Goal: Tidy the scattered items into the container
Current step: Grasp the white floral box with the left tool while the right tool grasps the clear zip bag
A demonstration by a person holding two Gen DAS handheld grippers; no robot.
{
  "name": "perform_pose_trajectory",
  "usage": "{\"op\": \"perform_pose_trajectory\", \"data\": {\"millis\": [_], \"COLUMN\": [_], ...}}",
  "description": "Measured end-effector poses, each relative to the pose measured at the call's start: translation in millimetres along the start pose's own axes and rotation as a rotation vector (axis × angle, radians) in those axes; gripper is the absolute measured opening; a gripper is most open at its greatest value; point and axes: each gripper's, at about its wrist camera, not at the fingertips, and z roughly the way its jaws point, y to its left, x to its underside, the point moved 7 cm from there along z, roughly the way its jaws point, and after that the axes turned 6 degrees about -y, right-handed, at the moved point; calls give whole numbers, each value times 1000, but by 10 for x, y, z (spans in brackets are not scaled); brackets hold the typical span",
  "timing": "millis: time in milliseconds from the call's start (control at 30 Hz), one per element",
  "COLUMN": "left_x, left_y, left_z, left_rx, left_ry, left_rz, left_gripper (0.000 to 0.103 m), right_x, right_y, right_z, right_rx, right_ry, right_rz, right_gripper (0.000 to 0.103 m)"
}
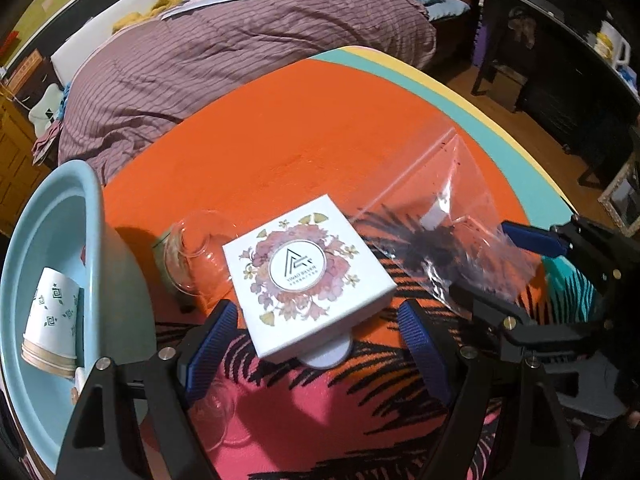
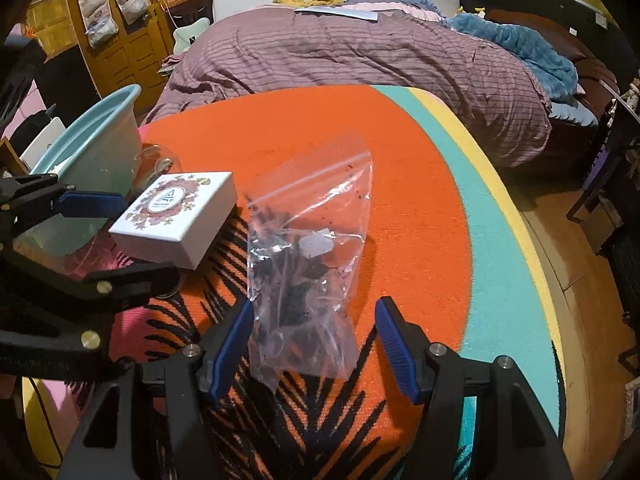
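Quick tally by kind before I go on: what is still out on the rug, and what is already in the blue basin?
On the rug:
White floral box: 1
Clear zip bag of dark bits: 1
Clear glass items: 2 (a jar beside the box, another glass piece near the left tool)
White round disc under the box: 1
In the basin:
Paper cup stack: 1
Total: 6

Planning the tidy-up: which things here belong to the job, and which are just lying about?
Job: white floral box, clear zip bag, glass jar, paper cups, blue basin.
Lying about: purple duvet, blue blanket.
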Motion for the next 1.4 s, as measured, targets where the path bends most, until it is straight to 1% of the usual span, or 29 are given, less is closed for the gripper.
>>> {"op": "perform_pose_trajectory", "data": {"millis": [300,500,600,667,733,867,1033,1167,1400], "left_x": [-67,-118,-129,-125,-116,-126,-136,-137,-140], "left_y": [-28,-4,30,54,67,93,97,112,97], "left_z": [88,154,225,277,316,331,285,289,273], "left_rx": [0,-5,-13,-18,-7,7,28,45,55], "left_ry": [5,4,13,21,28,20,-9,-11,-33], "left_rz": [-7,-16,-30,-39,-53,-70,-83,-90,-84], "left_gripper": [87,88,88,88,88,88,88,88,87], "right_x": [21,0,-2,-1,1,2,-3,-13,5], "right_y": [35,63,88,114,119,84,78,75,81], "right_z": [136,164,169,170,166,154,141,142,150], "right_rx": [-21,-18,-26,-30,-34,-46,-47,-51,-55], "right_ry": [8,-7,-16,-22,-25,-32,-41,-46,-47], "right_rz": [-9,-30,-41,-53,-56,-43,-40,-35,-41], "right_gripper": [67,67,63,56,54,52,49,47,47]}}
